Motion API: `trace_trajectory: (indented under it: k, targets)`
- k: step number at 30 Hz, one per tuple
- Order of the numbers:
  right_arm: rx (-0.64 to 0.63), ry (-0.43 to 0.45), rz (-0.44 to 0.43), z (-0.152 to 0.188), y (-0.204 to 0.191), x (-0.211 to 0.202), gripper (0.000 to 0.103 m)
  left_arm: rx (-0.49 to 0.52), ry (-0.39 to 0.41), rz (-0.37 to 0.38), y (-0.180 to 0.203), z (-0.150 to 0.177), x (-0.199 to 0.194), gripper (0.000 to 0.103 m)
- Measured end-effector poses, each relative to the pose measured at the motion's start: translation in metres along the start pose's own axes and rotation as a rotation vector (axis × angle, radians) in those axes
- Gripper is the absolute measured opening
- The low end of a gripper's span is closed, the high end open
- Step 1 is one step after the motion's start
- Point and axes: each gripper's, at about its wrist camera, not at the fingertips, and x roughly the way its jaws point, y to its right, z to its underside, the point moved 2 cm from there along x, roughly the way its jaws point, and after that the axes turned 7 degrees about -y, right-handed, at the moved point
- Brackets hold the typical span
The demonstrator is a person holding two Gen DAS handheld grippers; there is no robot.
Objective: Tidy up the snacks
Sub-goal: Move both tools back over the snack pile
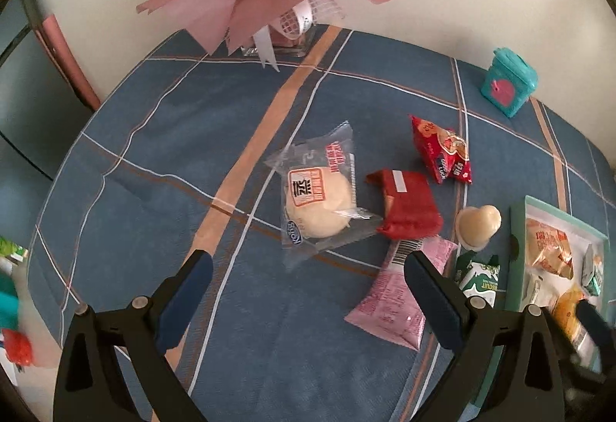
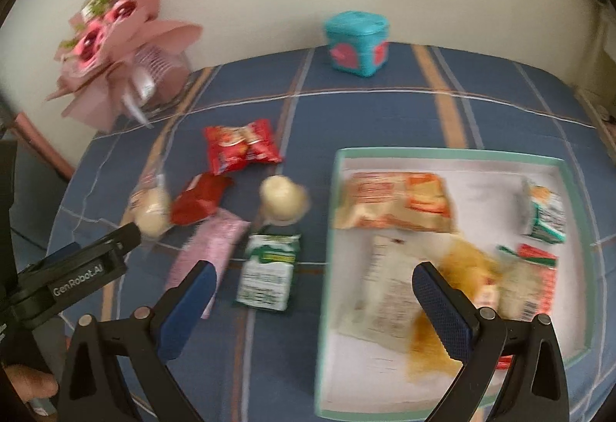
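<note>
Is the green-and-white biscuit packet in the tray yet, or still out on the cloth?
Out. The biscuit packet lies on the blue cloth, left of the tray rim.

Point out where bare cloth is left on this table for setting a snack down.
Free: the blue plaid tablecloth left of the clear-wrapped round bun, and between the shallow teal-rimmed tray and the teal box. Crowded: the bun, dark red packet, pink sachet and green-white packet cluster together.

Both wrist views overlook tablecloth (image 1: 154, 137); shared snacks.
</note>
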Motion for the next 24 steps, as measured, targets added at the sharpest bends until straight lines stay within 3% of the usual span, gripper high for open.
trace_trajectory:
  k: [9,17,24]
  targets:
    - [-0.041,-0.054,-0.009,0.001,-0.027,0.032,0.102,-0.011,-0.057,0.054,0.002,-0.001,0.020,0.100]
    - [-0.056,-0.070,-0.001,0.001,-0.034,0.048,0.080,0.011,-0.100,0.083,0.014,0.000,0.031,0.100]
    - [-0.065,-0.093,0.008,0.003,-0.040,0.061,0.071,0.046,-0.135,0.120,0.030,0.001,0.040,0.100]
